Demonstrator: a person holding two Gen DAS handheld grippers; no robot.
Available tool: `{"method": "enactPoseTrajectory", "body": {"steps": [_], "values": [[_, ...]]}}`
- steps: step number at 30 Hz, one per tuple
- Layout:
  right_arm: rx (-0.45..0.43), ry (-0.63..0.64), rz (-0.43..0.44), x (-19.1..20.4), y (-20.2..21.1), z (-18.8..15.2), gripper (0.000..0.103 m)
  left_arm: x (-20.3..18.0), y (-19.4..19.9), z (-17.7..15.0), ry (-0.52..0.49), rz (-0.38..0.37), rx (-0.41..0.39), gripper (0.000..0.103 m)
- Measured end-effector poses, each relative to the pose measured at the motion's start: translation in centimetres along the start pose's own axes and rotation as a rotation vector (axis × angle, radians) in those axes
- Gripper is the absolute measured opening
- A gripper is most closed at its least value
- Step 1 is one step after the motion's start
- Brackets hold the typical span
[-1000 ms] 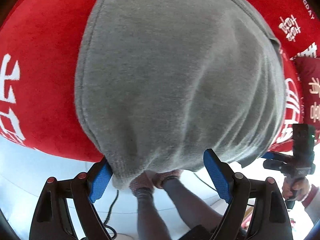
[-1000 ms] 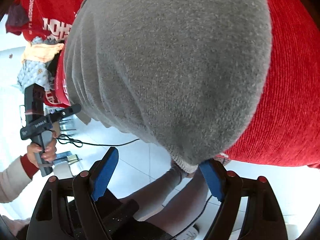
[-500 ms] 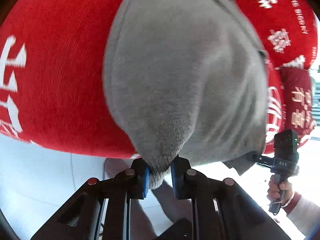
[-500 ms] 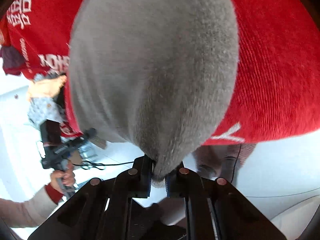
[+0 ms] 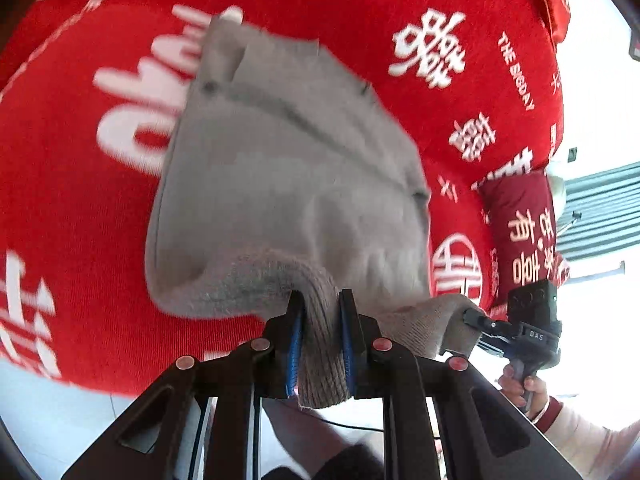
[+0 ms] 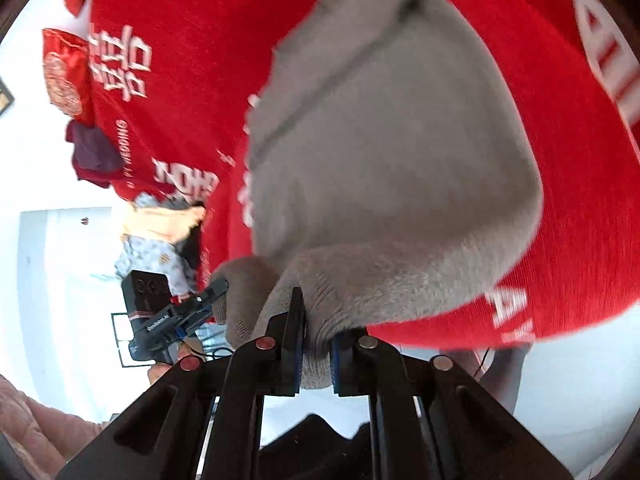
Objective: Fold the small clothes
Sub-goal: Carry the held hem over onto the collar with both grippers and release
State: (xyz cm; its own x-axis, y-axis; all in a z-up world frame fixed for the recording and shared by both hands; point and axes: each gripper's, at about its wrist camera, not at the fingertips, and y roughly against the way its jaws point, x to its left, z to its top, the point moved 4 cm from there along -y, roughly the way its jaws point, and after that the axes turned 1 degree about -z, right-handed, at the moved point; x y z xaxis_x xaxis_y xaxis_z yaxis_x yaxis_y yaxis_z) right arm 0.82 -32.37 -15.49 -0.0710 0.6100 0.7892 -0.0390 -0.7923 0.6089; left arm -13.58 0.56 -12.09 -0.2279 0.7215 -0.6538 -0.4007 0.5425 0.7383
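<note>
Seen from the left wrist, the left gripper (image 5: 320, 340) is clamping its jaws nearly closed on the ribbed hem of a grey knitted garment (image 5: 288, 184), the blue pads (image 5: 295, 344) squeezing a bunched fold of knit between them; the garment is lying ahead of the jaws on a red bedspread (image 5: 460, 20) printed with white characters, its body stretching away from the gripper toward the far side, and the hem is running sideways to the right, where the right gripper (image 5: 480, 322), held in a hand (image 5: 522, 390), is pinching the other corner. Seen from the right wrist, the right gripper (image 6: 317, 346) is likewise gripping the hem with its jaws almost closed on a thick wad of grey knit, the garment (image 6: 392, 184) spreading forward and up from the jaws across the bedspread (image 6: 580, 200), while the left gripper (image 6: 192, 308) is holding the neighbouring corner just to the left; a small heap of other clothes (image 6: 160, 236) is sitting at the bedspread's edge beyond it. Both grippers are sitting low at the near edge with the lifted hem between them, so the fold appears to turn on carrying that edge forward, away from the person, over the garment's body
</note>
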Motion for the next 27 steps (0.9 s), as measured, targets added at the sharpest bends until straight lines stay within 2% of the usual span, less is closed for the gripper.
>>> {"method": "enactPoseTrajectory", "body": {"steps": [4,8,15,19,22,25,26,27], "values": [[-0.030,0.027,0.028,1.9,0.4,4.4,0.011,-0.2,-0.5,4.5,0.024,0.014,-0.055,0.018],[-0.033,0.072,0.041,3.4,-0.6,10.6,0.011,-0.1,-1.6,9.4,0.048,0.029,-0.104,0.018],[0.009,0.115,0.040,4.2,-4.5,21.7,0.011,0.6,-6.8,19.7,0.091,0.067,-0.174,0.018],[0.020,0.082,0.028,2.6,-7.2,26.7,0.011,1.9,-9.8,23.3,0.107,0.124,-0.169,0.018],[0.026,0.032,-0.006,0.5,-9.0,29.1,0.011,2.8,-10.6,24.8,0.125,0.194,-0.172,0.018],[0.080,-0.027,-0.106,-2.5,-11.4,30.1,0.012,2.5,-10.4,24.9,0.076,0.277,-0.140,0.020],[0.091,-0.036,-0.114,-2.9,-11.7,30.1,0.015,2.2,-10.4,24.7,0.049,0.296,-0.120,0.032],[0.092,-0.036,-0.127,-3.0,-11.8,29.9,0.015,1.8,-10.3,24.2,0.006,0.324,-0.089,0.056]]}}
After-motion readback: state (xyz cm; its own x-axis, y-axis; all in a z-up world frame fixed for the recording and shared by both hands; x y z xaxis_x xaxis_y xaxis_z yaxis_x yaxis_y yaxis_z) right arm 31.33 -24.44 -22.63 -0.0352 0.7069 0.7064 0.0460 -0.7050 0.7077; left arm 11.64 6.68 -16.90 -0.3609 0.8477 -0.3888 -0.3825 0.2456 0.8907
